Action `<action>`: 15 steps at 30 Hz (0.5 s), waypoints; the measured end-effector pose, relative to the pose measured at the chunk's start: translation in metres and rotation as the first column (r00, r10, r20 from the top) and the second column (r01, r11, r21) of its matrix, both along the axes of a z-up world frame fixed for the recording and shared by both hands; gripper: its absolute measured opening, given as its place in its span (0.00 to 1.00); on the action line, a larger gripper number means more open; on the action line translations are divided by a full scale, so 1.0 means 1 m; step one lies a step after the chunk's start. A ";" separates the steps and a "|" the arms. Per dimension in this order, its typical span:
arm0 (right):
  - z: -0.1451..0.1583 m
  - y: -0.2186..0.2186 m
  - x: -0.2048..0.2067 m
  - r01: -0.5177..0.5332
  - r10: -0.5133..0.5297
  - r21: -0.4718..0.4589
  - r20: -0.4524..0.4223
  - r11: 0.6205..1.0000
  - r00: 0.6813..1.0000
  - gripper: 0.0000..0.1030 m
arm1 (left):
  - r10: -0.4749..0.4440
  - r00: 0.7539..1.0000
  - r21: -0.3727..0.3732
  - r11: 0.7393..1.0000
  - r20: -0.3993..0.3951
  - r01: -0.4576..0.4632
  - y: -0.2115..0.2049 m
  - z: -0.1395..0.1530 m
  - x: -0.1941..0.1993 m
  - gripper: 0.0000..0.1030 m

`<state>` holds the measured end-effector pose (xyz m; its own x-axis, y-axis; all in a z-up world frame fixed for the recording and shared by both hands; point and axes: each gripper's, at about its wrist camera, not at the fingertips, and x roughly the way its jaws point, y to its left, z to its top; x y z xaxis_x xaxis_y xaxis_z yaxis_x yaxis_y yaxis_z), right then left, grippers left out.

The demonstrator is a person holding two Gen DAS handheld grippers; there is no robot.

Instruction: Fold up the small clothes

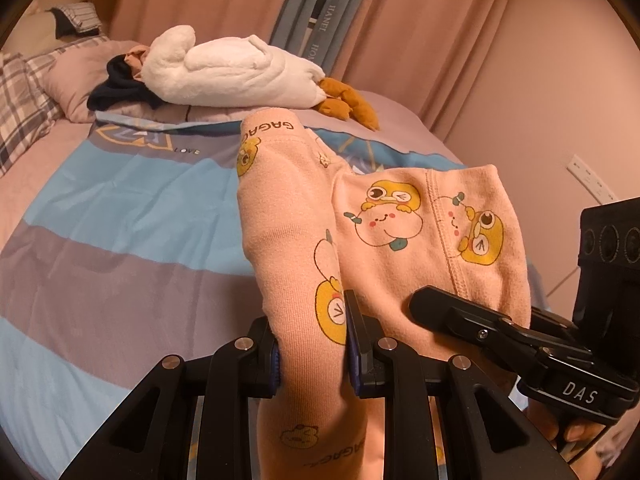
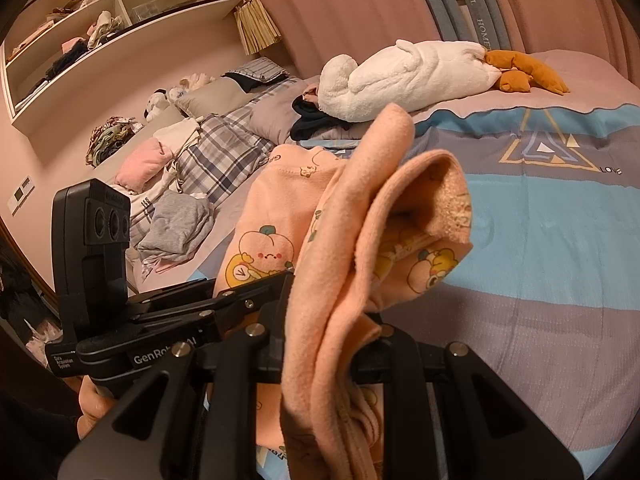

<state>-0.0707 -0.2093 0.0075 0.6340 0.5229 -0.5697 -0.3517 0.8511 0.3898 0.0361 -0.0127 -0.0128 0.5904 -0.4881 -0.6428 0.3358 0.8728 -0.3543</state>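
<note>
Left gripper (image 1: 314, 344) is clamping narrowly on the pink cartoon-print garment (image 1: 404, 236), lifting it above the striped bed (image 1: 120, 216). Right gripper (image 2: 320, 344) is pinching bunched folds of it too.

The bed (image 2: 560, 240) wears a blue-and-grey striped cover. On it, toward twelve o'clock, lies a white plush goose (image 2: 408, 76); at ten o'clock, plaid pillows (image 2: 224, 148) and loose clothes (image 2: 176, 224).
</note>
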 end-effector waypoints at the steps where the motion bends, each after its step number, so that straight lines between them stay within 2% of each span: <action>1: -0.001 0.000 0.001 -0.001 0.001 -0.001 0.000 1.000 1.000 0.21 | 0.000 1.000 0.001 1.000 0.000 0.000 0.000 0.000 0.000 0.23; 15: -0.009 0.009 0.028 0.001 -0.001 -0.001 -0.013 1.000 1.000 0.21 | 0.009 1.000 0.004 1.000 -0.018 -0.009 -0.002 -0.004 0.006 0.23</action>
<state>-0.0428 -0.2006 -0.0018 0.6273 0.5217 -0.5782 -0.3457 0.8518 0.3936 0.0420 -0.0152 -0.0165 0.5834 -0.4801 -0.6551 0.3216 0.8772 -0.3565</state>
